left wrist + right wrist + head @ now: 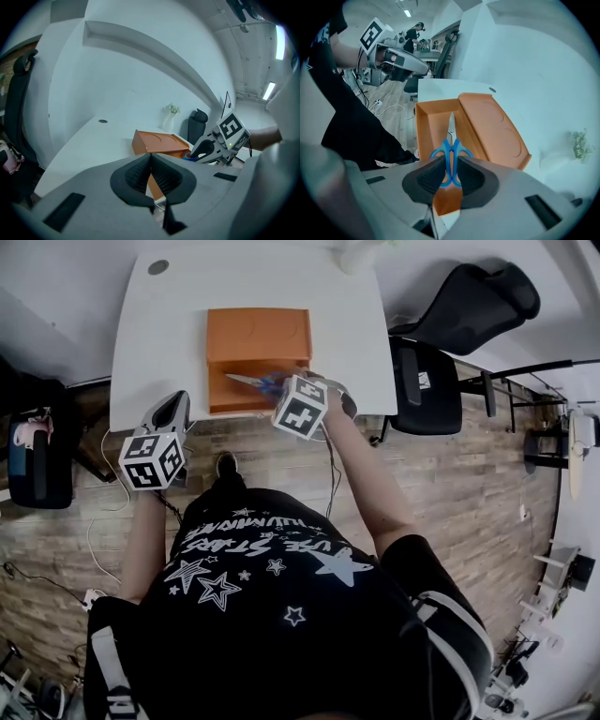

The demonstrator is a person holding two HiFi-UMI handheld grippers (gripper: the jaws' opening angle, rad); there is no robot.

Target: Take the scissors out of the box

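In the orange box, right hand-held gripper clamps blue-handled scissors; left one closed.

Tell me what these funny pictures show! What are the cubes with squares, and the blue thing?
One picture comes from a camera on the head of the person, looking down at a white table with an open orange box. The person holds a hand-held gripper, a tool with two pinching jaws, in each hand; the cubes belong to them. The other two pictures come from cameras riding on those tools. The right hand-held gripper is pinching the blue handles of the scissors, which lie inside the box. The left hand-held gripper is closed on nothing.
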